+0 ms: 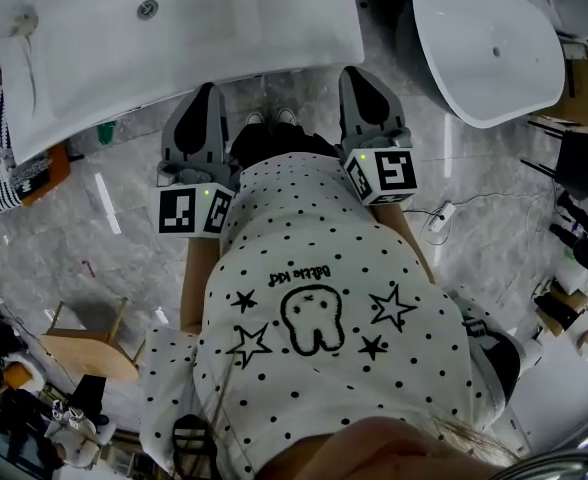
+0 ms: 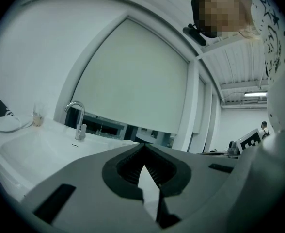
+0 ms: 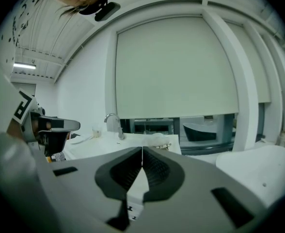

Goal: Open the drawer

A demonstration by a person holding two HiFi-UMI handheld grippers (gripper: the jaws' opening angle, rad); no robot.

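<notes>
Pointing toward 12 o'clock in the head view, the left hand-held gripper [image 1: 208, 90] and the right hand-held gripper [image 1: 358, 72] sat side by side, their tips at the near rim of a white washbasin [image 1: 174, 38]. Where the drawer lay relative to them could not be told. In the left gripper view the jaws were pressed together on nothing, with a tap [image 2: 77, 123] at 10 o'clock. In the right gripper view the jaws were likewise closed and empty, the tap at 11 o'clock.
</notes>
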